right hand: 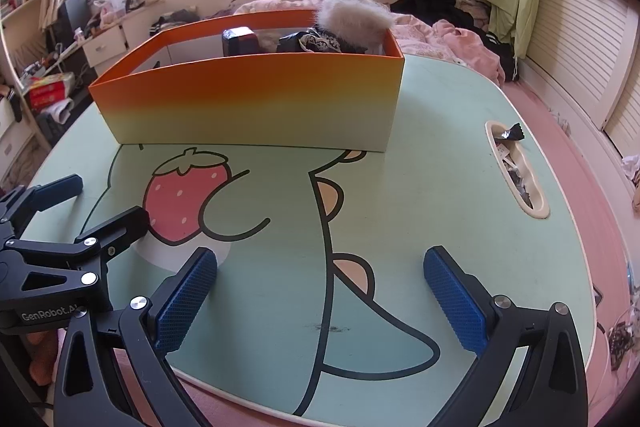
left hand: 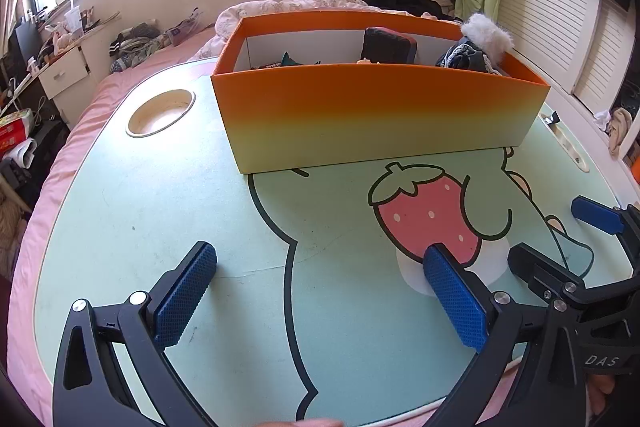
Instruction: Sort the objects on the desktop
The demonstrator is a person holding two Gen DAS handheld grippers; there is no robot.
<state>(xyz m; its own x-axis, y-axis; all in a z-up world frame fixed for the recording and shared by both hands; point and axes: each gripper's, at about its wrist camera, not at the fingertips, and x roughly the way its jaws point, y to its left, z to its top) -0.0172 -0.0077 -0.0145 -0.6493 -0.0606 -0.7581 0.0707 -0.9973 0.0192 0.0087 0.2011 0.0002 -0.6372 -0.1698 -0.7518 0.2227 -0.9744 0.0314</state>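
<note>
Your left tool (left hand: 320, 287) and right tool (right hand: 320, 287) gape wide, empty, over the mint cartoon-printed table (right hand: 420, 187); the orange-to-yellow cardboard box (right hand: 248, 103) stands beyond

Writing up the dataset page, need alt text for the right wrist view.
An orange-to-yellow open box holding a fluffy item and dark objects stands at the back of a mint cartoon-print lap table. The open, empty right gripper hangs over the bare front; the left gripper shows at left.
</note>
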